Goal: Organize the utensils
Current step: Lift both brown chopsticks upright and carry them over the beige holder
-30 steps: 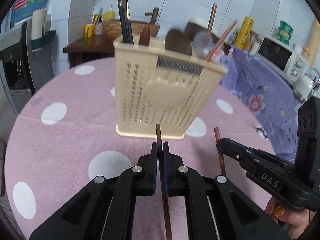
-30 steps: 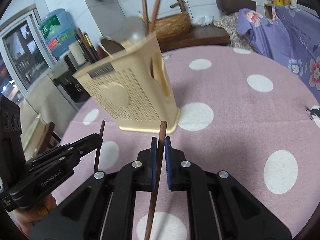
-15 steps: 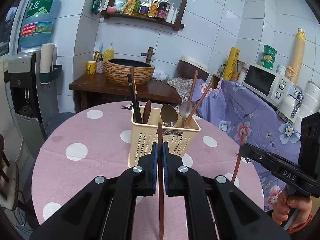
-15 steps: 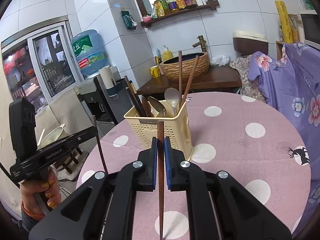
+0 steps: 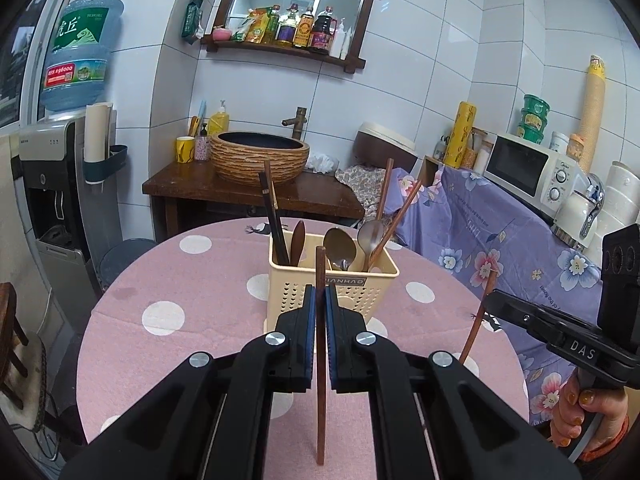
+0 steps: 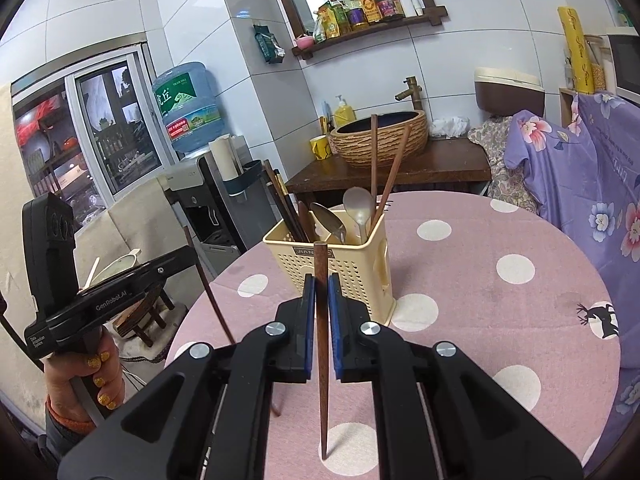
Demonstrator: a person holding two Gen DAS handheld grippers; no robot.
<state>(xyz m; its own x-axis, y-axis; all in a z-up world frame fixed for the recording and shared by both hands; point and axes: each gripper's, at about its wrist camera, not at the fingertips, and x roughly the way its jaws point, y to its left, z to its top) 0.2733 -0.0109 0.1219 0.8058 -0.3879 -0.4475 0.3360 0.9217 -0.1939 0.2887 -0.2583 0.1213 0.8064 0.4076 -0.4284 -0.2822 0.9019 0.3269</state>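
A cream perforated utensil holder (image 5: 352, 292) stands upright on the pink dotted table (image 5: 192, 280). It holds dark chopsticks, a wooden spoon, two metal spoons and two brown chopsticks. My left gripper (image 5: 320, 300) is shut on a brown wooden chopstick (image 5: 320, 360), held upright above the table in front of the holder. My right gripper (image 6: 321, 296) is shut on a second brown chopstick (image 6: 322, 360), also upright and short of the holder (image 6: 352, 272). The right gripper (image 5: 490, 298) shows at the right of the left wrist view. The left gripper (image 6: 188, 254) shows at the left of the right wrist view.
A purple floral cloth (image 5: 500, 232) covers the counter right of the table, with a microwave (image 5: 528, 168) on it. Behind the table stands a dark wooden stand with a basin (image 5: 260, 156). A water dispenser (image 5: 52, 184) is at the left.
Both grippers have risen and drawn back from the holder with their chopsticks, so it now looks smaller and lower. In the last half second little has moved.
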